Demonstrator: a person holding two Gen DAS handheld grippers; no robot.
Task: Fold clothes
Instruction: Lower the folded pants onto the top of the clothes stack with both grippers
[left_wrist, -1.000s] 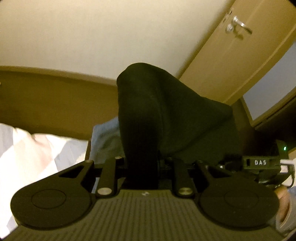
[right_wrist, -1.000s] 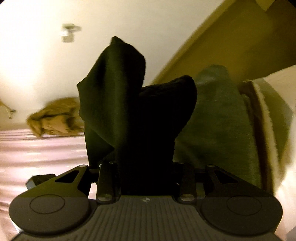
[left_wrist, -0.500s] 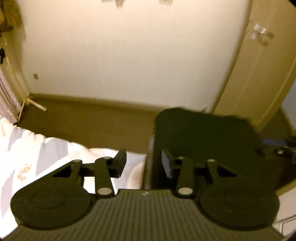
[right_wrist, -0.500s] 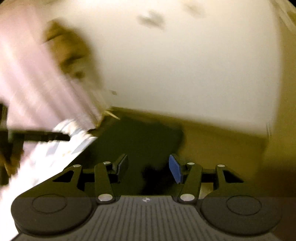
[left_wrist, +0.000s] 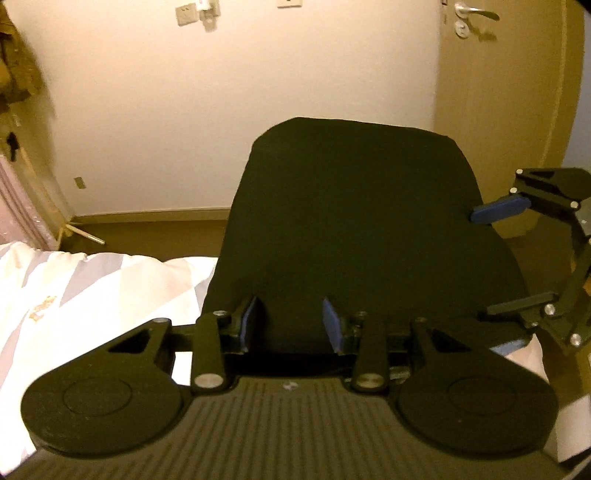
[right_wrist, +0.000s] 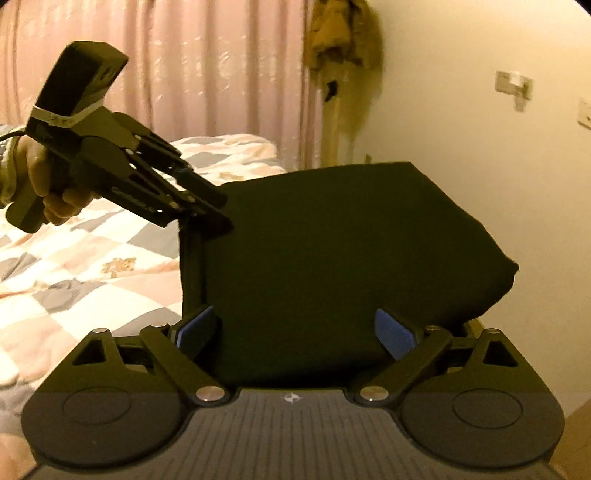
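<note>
A: Where does the black garment (left_wrist: 354, 229) lie?

B: It is a folded dark slab at the corner of the bed, on the checked quilt (right_wrist: 85, 266), with its far end hanging toward the wall. It sits straight ahead of both grippers.

A: And the left gripper (left_wrist: 290, 319)?

B: Released. Its blue pads (left_wrist: 332, 325) stand apart with nothing pinched between them, right at the garment's near edge. From the right wrist view the same tool is at the cloth's left upper corner, held in a hand (right_wrist: 44, 184).

A: The right gripper (right_wrist: 295, 328)?

B: Also spread wide, its pads either side of the near edge, empty. In the left wrist view it comes in from the right, one pad against the cloth's right border.

A: So which way does the fold go?

B: My judgement: the long axis runs away from the left gripper, across in front of the right. The two tools meet the cloth at right angles. Each is near its own edge, so either could pinch; whether another fold is wanted I cannot tell.
</note>
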